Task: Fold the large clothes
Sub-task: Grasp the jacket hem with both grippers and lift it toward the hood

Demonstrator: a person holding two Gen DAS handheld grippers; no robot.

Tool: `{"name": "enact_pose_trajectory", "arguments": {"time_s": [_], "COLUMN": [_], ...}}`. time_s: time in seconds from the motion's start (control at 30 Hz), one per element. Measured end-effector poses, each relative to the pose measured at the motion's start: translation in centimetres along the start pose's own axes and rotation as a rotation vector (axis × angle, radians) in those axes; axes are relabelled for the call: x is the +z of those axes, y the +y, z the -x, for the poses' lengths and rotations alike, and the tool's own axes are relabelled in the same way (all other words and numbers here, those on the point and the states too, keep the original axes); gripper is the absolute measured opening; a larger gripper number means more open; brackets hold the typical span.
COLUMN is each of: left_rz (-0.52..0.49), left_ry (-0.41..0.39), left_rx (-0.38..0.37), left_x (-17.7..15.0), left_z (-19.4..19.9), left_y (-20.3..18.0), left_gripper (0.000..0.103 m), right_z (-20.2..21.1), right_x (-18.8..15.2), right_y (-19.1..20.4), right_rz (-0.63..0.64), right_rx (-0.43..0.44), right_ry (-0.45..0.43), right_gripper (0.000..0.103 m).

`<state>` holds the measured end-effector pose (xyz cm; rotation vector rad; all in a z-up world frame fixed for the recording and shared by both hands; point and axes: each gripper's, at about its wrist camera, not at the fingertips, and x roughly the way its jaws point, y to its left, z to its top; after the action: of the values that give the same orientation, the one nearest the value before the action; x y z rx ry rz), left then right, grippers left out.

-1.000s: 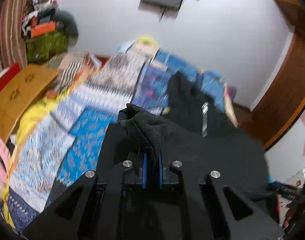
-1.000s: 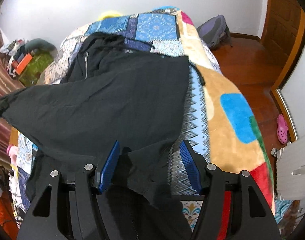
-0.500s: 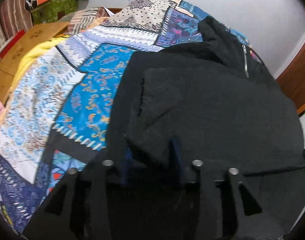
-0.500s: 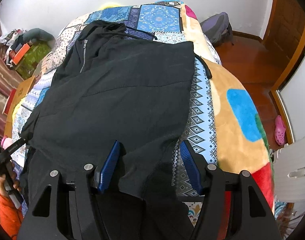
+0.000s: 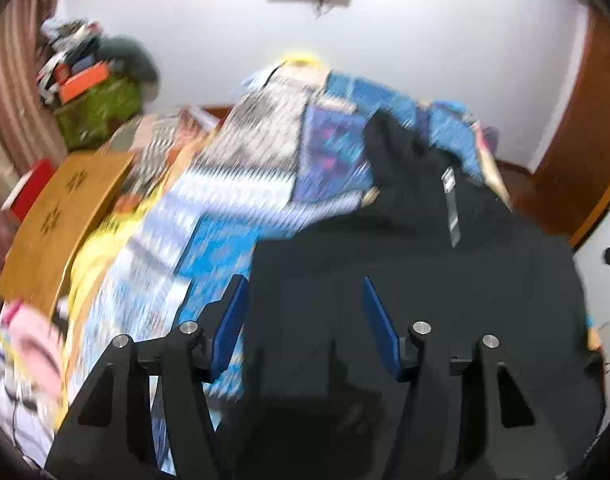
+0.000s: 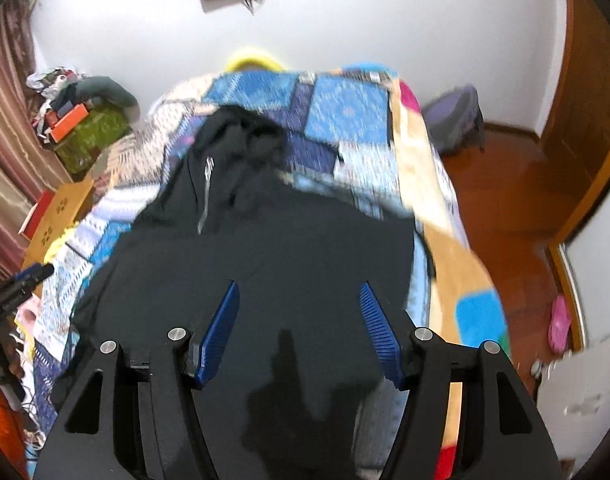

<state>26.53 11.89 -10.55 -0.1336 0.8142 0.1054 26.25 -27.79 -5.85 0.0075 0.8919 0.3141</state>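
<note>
The black garment (image 6: 273,248) filling the middle of both views is matt cloth with a thin zipper strip that glints like metal. Under it, the bed cover (image 6: 345,112) is soft patterned cloth, blurred in the left wrist view. The left claw (image 5: 305,320) and right claw (image 6: 301,328) have matt black plastic arms, ribbed blue pads (image 6: 219,336) and shiny silver metal bolt heads. At lower right of the right wrist view the floor (image 6: 505,184) is glossy reddish wood. At mid left, a tan board (image 5: 61,220) looks like smooth wood.
</note>
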Motion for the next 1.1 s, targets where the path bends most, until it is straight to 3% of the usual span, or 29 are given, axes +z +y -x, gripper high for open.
{"name": "enact_pose_trajectory", "arguments": {"time_s": [0.1,0.23,0.47,0.6,0.73,0.83,1.0,1.1], "left_rz": [-0.014,-0.063,-0.023,0.017,0.026,0.020,0.116,0.106], "left_ry": [-0.023,-0.035,0.042,0.089,0.138,0.163,0.202,0.174], "left_rx": [-0.066,-0.079,-0.176,-0.234,-0.286,-0.285,-0.289,-0.274], "left_x": [3.3,7.2,11.6,12.8,13.7,13.9,13.1,12.8], "left_z": [-0.6,-3.2,-10.5,-14.6,-18.6,-21.2,-25.2,-25.8], "left_y": [-1.8,-4.5,-7.3,-8.3,-9.7,-10.6,-10.4,-10.6], "left_gripper": [0.060,0.060,0.060,0.060,0.049,0.043,0.039,0.035], "right_z": [-0.5,-2.2,-7.0,-10.9,-15.5,-18.4,-23.9,-26.2], "right_x": [2.3,5.4,10.1,12.1,13.6,14.3,14.6,14.3], "right_y": [0.5,0.9,0.7,0.2,-0.3,-0.8,-0.9,-0.6], "right_rz": [0.025,0.024,-0.025,-0.073,-0.126,-0.164,-0.223,-0.233], "right_rx": [-0.010,-0.003,0.054,0.065,0.094,0.109,0.136,0.131], "right_ry": [-0.041,-0.062,-0.038,0.000,0.054,0.095,0.188,0.233], "right_gripper": [0.059,0.059,0.059,0.059,0.059,0.059,0.059,0.049]}}
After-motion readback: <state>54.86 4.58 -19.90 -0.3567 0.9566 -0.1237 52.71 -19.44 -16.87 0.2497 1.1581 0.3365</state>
